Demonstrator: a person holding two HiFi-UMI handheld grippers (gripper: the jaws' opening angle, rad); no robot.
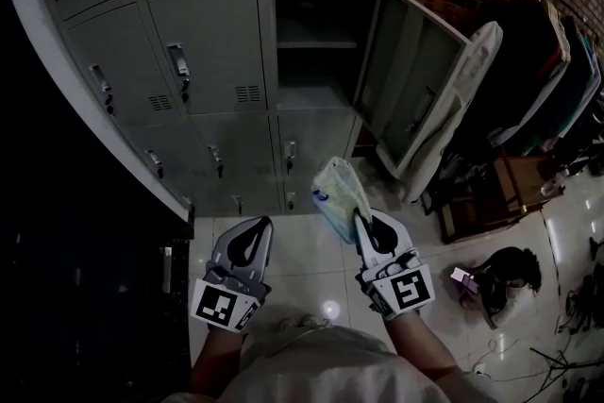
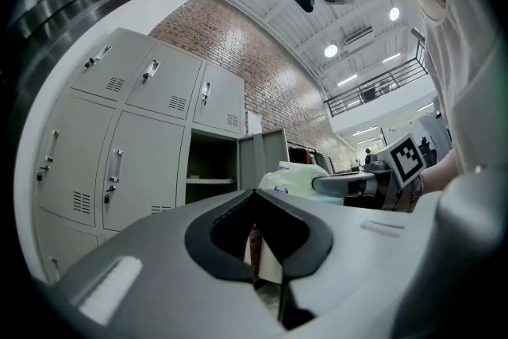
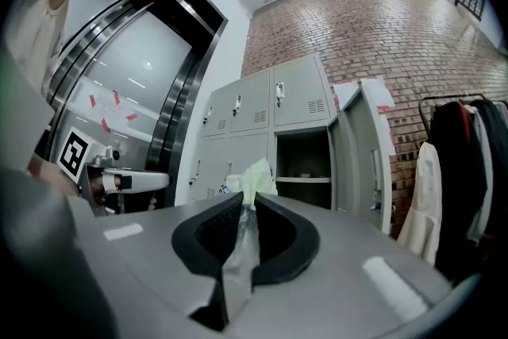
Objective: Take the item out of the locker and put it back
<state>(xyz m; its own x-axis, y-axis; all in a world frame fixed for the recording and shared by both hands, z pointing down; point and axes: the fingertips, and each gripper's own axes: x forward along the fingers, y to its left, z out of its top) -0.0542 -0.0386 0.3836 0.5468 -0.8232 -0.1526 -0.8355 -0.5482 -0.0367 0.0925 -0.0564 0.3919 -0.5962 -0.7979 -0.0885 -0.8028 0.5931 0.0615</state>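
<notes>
Two grippers sit low in front of the locker bank, side by side and near each other. The right gripper (image 1: 358, 220) has its jaws pressed together on the neck of a pale plastic bag (image 1: 340, 192). The film is pinched flat between the pads, and the bulk of the bag sticks out past the tips. The bag's long axis runs roughly along the jaw line, pointing ahead at the lockers, and the bag is clear of them, so the item is out.

The left gripper (image 1: 265, 225) has its jaws together with nothing between them; only background shows through the gap behind the pads.

The open locker (image 1: 316, 61) lies straight ahead of the right jaws and higher than their tips, well apart from them. Its door (image 1: 412, 90) swings out to the right of those jaws and leaves the mouth free. A shelf (image 1: 317, 42) splits the compartment; the lower part looks roomier. I can't tell if anything lies inside, as it's too dark.

The left jaws face shut lockers (image 1: 209, 47), off to the left of the opening.

Judgement: take-out half done, put-back pending. The right hand is nearer the opening and already holds the bag. The next move is to push forward and up, bag end first, then spread the jaws. Risk: the loose film may snag on the door edge or the shelf lip.
</notes>
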